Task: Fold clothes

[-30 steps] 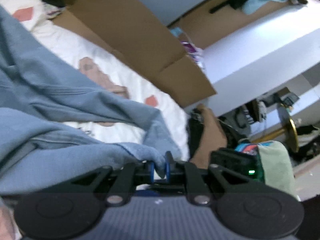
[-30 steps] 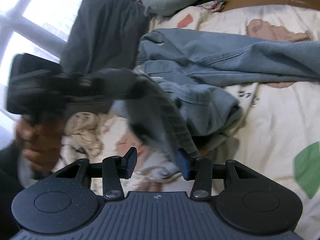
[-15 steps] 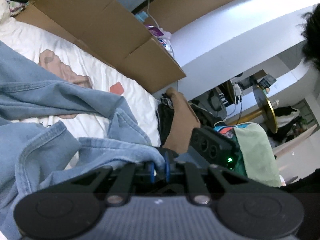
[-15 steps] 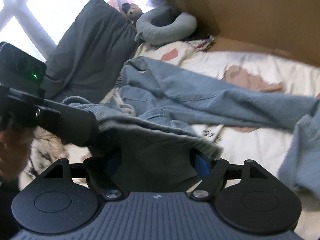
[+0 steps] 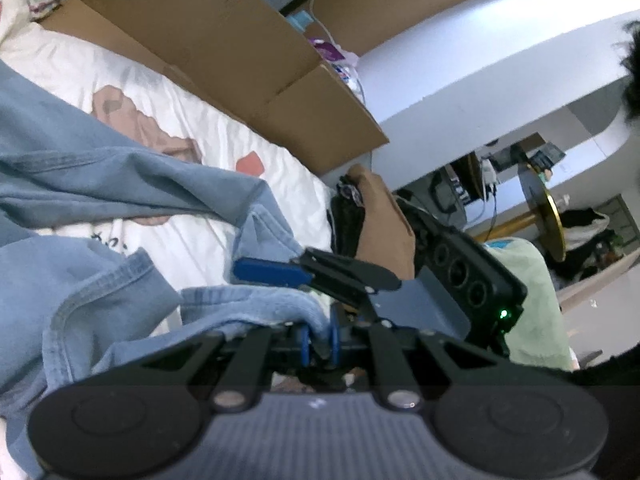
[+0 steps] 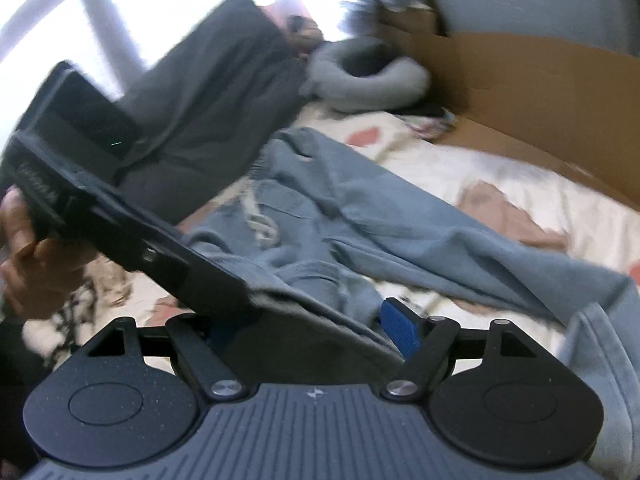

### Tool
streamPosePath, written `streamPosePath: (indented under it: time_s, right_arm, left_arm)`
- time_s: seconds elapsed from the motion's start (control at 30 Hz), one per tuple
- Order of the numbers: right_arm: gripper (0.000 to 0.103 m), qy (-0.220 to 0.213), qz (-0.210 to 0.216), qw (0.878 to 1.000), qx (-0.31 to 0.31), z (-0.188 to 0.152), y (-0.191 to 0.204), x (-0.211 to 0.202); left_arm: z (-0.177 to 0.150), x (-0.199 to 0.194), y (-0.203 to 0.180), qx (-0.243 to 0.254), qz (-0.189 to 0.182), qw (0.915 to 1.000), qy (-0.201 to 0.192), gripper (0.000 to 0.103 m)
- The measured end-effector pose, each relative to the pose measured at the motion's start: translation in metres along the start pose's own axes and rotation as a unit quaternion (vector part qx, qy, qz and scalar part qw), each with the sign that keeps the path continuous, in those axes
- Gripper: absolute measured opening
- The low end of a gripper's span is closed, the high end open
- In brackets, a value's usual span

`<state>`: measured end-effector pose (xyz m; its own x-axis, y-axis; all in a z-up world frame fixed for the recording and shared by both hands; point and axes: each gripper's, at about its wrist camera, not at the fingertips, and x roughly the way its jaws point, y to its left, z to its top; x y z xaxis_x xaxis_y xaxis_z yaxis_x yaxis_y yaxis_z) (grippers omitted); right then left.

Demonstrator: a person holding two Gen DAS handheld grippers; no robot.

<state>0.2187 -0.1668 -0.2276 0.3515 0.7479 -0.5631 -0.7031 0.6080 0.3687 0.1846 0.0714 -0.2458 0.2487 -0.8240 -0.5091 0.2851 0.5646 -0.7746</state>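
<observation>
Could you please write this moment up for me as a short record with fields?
surface: bed with a printed white sheet
garment: blue jeans, spread across the bed
left gripper: shut on a jeans edge
right gripper: jaws have just been opening; cloth lies between them, unpinched
other items: cardboard box beside the bed; dark pillow and grey neck pillow at the far end
</observation>
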Motion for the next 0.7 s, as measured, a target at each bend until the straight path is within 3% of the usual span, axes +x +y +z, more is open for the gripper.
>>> streamPosePath:
  time_s: [0.07, 0.1, 0.17, 0.2, 0.3, 0.37, 0.5, 0.7]
  right_arm:
    - [0.081, 0.005, 0.014, 1.000, -0.022, 0.000, 0.005, 0.005]
    - [0.074, 0.010, 0.025, 0.999, -0.026, -0.001, 0.006, 0.007]
    - [0.048, 0.024, 0.043, 0.998, -0.024, -0.003, 0.006, 0.011]
    - [0.014, 0.033, 0.051, 0.998, -0.019, -0.005, 0.005, 0.013]
    - [0.011, 0.063, 0.061, 0.996, 0.020, -0.009, -0.002, 0.011]
    - [0.010, 0.073, 0.056, 0.995, 0.041, -0.013, -0.006, 0.005]
    - [0.009, 0.085, 0.032, 0.993, 0.075, -0.022, -0.016, -0.010]
    - [0.009, 0.084, -0.004, 0.988, 0.131, -0.030, -0.034, -0.034]
  left_arm:
    - [-0.001, 0.000, 0.000, -0.003, -0.009, 0.9999, 0.004, 0.010]
    - [-0.002, 0.000, -0.001, -0.002, -0.010, 0.9999, 0.005, 0.011]
    - [-0.003, -0.001, -0.003, 0.003, -0.004, 1.0000, 0.004, 0.013]
    - [-0.004, -0.002, -0.002, 0.003, 0.002, 1.0000, 0.003, 0.014]
    - [-0.007, -0.008, 0.003, -0.002, 0.021, 0.9997, -0.009, 0.020]
    - [-0.008, -0.021, 0.012, -0.018, 0.048, 0.9981, -0.035, 0.040]
    - [-0.014, -0.049, 0.033, -0.041, 0.117, 0.9896, -0.072, 0.050]
    - [-0.043, -0.084, 0.076, -0.106, 0.235, 0.9607, -0.102, 0.053]
